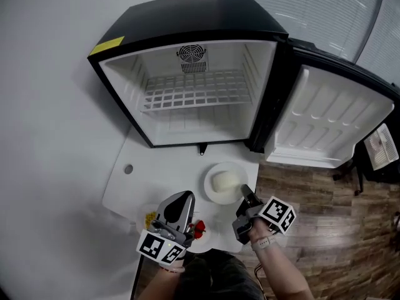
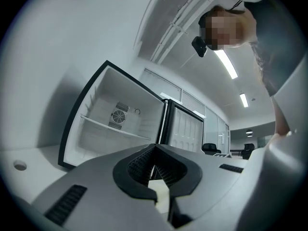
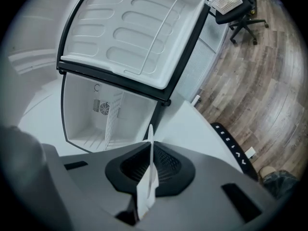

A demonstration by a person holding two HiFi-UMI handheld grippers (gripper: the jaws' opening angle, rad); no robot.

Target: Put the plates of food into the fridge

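White plate (image 1: 211,193) with pale food (image 1: 226,181) flat, right rim pinched by right hand-held gripper (image 1: 245,191), left hand-held gripper (image 1: 182,198) clenched

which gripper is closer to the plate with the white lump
Right. The right gripper grips the rim of that plate; the left gripper is off to its left, on the other plate.

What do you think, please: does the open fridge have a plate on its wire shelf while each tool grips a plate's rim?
Not quite. The head view shows the wire shelf bare; no plate is on it. The fridge is open; the left tool grips the left plate's rim and the right tool the right plate's.
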